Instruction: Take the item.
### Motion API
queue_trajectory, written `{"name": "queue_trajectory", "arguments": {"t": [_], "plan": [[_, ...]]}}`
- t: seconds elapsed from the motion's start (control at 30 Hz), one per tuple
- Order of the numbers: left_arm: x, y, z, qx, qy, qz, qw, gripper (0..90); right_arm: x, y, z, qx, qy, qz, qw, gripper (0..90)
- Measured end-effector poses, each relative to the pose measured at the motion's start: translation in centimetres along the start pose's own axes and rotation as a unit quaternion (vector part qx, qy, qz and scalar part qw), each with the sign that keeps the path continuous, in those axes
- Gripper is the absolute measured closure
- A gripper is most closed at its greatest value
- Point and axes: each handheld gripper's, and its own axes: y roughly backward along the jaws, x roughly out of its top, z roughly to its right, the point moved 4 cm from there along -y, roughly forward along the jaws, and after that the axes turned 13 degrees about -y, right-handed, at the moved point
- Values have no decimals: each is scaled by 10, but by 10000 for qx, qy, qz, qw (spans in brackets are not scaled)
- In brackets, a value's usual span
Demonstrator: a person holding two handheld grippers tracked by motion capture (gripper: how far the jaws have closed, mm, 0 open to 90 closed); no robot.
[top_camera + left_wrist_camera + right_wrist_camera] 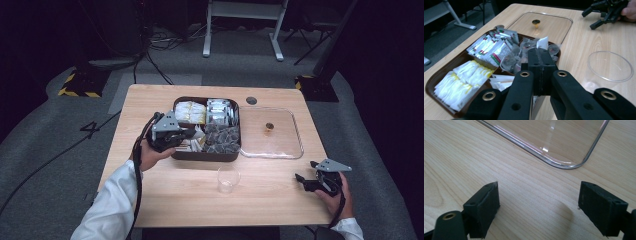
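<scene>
The left gripper [541,61] is hovering over the near left part of the brown tray [181,154], its two black jaws pressed flat together. Whether anything thin is pinched between them I cannot tell; a white paper tag [542,43] is sticking up just beyond the jaw tips, among the clear sachets [222,137] of dark tea that are filling the tray's near right compartment. The left hand [150,155] is gripping the tool from the tray's left side, with a white sleeve [107,207] trailing back to the table's near edge.

Around the jaws, the tray is sitting near the middle of the table [150,197], toward its far edge. Yellow-and-white packets [190,111] are lying in its far left compartment, and white packets with red and green print [491,47] are standing in the far right one. The tray's clear lid [295,135], with a small brass knob [269,127], is lying flat just to the right of the tray.

A clear plastic cup [228,179] is standing upright in front of the tray, closer to the near edge, well apart from both tools.

The right gripper [303,182] is resting low near the table's near right corner, held in the right hand [336,197], its jaws spread wide with nothing but bare wood between them and the lid's rounded corner just ahead.
</scene>
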Motion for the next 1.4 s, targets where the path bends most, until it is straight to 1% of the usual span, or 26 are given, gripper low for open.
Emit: {"name": "queue_trajectory", "arguments": {"t": [0.17,0.23,0.27,0.37,0.43,0.57,0.8,0.97,1.03,1.1,1.13,1.17,1.3,1.4], "plan": [[8,-4,11,-172,-85,77,9998,899,0,0,0,0,2,2,10000,175],[12,-5,16,-204,-170,90,9996,899,0,0,0,0,2,1,10000,175],[14,-6,19,-246,-178,120,9995,899,0,0,0,1,1,2,10000,175],[18,-8,27,-389,-283,98,9988,899,0,0,0,2,1,2,10000,175],[21,-11,32,-514,-298,132,9981,899,0,0,0,1,1,2,10000,175],[23,-16,39,-661,-305,165,9972,898,0,0,0,-1,2,1,10000,175],[25,-28,50,-854,-381,76,9956,898,0,0,0,0,5,5,10000,175],[26,-34,57,-1044,-371,140,9937,898,0,0,0,-2,6,5,10000,175],[28,-36,60,-1087,-424,145,9931,898,0,0,0,-2,6,5,10000,175],[30,-38,64,-1169,-403,218,9921,898,0,0,0,-2,5,4,10000,175],[31,-39,66,-1187,-416,215,9918,898,0,0,0,-1,7,5,10000,175],[31,-41,68,-1193,-487,187,9915,898,0,0,0,-2,7,5,10000,175],[33,-50,76,-1351,-516,187,9893,898,0,0,0,-3,7,5,10000,175],[33,-57,82,-1460,-581,109,9875,897,0,0,0,-5,11,8,10000,175]]}}
